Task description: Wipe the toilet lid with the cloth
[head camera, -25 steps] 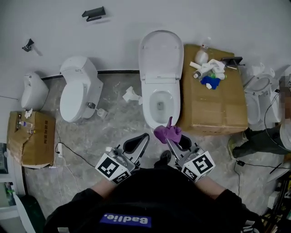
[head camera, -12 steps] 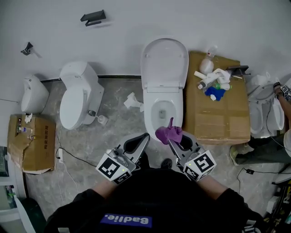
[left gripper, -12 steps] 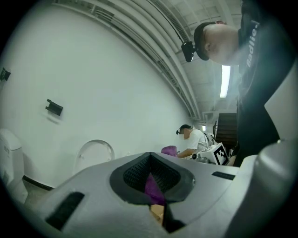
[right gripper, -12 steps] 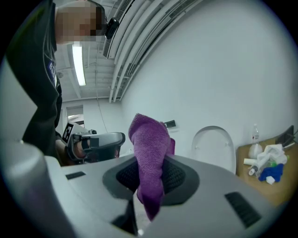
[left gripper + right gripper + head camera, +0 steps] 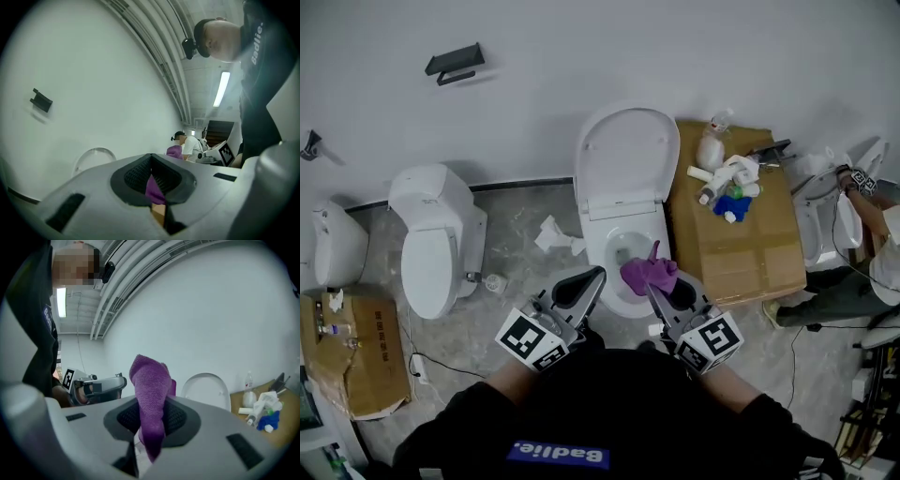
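The white toilet stands at the wall with its lid [image 5: 624, 157] raised upright and the bowl [image 5: 619, 251] open below it. My right gripper [image 5: 662, 289] is shut on a purple cloth [image 5: 648, 272], which sticks up from its jaws over the bowl's front rim. The right gripper view shows the cloth [image 5: 150, 385] pinched between the black pads of that right gripper [image 5: 150, 414], with the lid [image 5: 206, 387] beyond. My left gripper [image 5: 584, 287] hangs beside it, shut and holding nothing. Its own view shows the left gripper [image 5: 152, 171] with jaws together and the lid [image 5: 96, 158] faint ahead.
A cardboard box [image 5: 750, 248] right of the toilet carries bottles and rags [image 5: 727, 180]. A second toilet [image 5: 433, 246] stands to the left, with another box [image 5: 352, 361] further left. Crumpled paper [image 5: 553, 234] lies on the floor. A person [image 5: 874, 248] crouches at far right.
Both grippers have moved forward towards the toilet, which now sits closer and lower in the head view. The cloth stays gripped. The second toilet has slid leftwards in the picture.
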Action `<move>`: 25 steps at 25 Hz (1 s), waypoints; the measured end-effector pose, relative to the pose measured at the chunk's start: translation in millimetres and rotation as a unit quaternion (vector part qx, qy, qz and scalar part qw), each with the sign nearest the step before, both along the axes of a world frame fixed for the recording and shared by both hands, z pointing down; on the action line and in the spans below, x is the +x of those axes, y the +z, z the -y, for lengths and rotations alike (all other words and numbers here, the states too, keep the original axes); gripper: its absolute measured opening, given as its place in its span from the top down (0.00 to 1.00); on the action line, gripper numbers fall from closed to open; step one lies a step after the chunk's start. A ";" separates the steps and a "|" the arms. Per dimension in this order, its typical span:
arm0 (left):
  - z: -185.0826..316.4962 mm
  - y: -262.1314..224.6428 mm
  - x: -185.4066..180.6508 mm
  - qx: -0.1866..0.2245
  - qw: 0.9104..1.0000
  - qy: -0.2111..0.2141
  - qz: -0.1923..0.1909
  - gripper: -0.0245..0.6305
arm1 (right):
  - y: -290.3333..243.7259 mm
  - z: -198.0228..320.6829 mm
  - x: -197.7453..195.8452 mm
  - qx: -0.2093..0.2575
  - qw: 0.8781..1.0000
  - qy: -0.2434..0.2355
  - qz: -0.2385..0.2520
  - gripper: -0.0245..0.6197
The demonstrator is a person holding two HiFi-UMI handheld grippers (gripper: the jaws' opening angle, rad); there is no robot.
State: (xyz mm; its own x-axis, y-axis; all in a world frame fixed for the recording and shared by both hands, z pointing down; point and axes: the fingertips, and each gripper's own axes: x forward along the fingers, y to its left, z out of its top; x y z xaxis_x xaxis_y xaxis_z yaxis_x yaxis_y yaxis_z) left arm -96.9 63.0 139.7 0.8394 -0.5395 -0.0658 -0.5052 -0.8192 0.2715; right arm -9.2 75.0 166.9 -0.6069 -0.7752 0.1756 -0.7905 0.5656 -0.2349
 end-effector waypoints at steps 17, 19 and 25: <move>114.5 30.9 5.6 -0.028 0.999 -0.038 0.001 0.94 | 20.8 108.9 -2.7 0.003 1.000 -0.017 0.014 0.82; 130.6 33.5 6.3 -0.025 0.998 -0.053 0.002 0.94 | 26.0 122.9 -0.4 0.002 1.000 -0.024 0.019 0.82; 181.6 55.9 3.1 -0.025 0.996 -0.086 0.010 0.94 | 47.9 170.1 6.3 -0.003 0.999 -0.033 0.025 0.82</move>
